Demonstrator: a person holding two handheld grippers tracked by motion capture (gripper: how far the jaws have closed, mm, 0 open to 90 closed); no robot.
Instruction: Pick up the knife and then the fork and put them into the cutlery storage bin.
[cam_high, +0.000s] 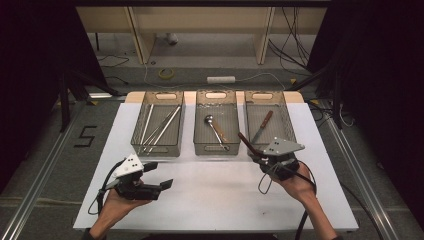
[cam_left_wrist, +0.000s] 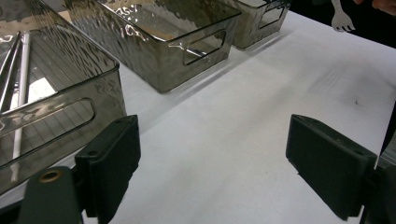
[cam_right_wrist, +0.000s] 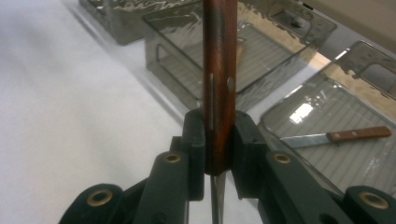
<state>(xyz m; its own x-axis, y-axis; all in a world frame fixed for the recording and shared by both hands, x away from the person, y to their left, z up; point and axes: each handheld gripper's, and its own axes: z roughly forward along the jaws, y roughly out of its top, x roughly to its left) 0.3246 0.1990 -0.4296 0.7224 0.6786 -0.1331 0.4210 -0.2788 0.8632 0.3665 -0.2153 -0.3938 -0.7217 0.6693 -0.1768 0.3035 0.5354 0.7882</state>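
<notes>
My right gripper (cam_high: 257, 157) is shut on a wooden-handled fork; its brown handle (cam_high: 246, 141) sticks out past the jaws toward the right bin (cam_high: 287, 116). In the right gripper view the handle (cam_right_wrist: 219, 70) stands upright between the pads, with the metal shank running down below them. The fork's tines (cam_left_wrist: 342, 19) show far off in the left gripper view. My left gripper (cam_high: 159, 175) hovers low over the white table at the front left, open, with nothing between its pads (cam_left_wrist: 112, 158).
Three clear bins stand in a row at the back of the white table (cam_high: 210, 200). The left bin (cam_high: 159, 149) holds several metal sticks, the middle bin (cam_high: 216, 148) a ladle-like spoon (cam_high: 210, 120), the right bin a wooden-handled knife (cam_right_wrist: 336, 136).
</notes>
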